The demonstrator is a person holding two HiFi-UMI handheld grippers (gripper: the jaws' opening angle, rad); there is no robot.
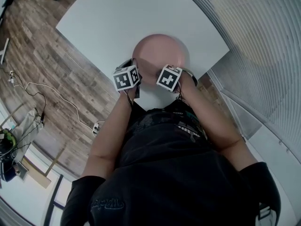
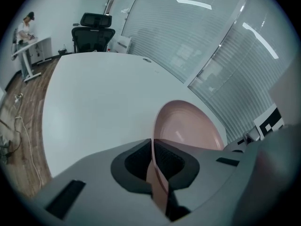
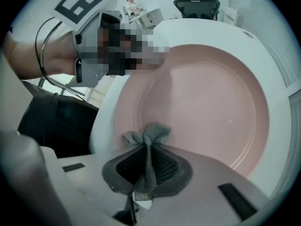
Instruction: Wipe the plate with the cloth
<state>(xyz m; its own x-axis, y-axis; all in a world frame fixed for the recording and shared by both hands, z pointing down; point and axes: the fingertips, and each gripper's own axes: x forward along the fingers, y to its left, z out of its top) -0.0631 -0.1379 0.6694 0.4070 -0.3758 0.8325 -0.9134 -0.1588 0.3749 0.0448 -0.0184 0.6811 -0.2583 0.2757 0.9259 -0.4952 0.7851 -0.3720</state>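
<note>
On the white tabletop [image 1: 117, 18] the pink plate [image 3: 202, 102] sat at the near edge, its rim clamped in the left claw [image 2: 153, 147], the right claw [image 3: 149, 149] pinching the grey cloth [image 3: 153, 133] over its near side; wiping looked barely begun.

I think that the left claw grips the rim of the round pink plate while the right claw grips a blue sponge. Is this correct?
One detail is wrong. The right claw grips a grey woven cloth, not a blue sponge; the right gripper view shows it pinched between the jaws. The rest stands: the left claw grips the rim of the round pink plate.
</note>
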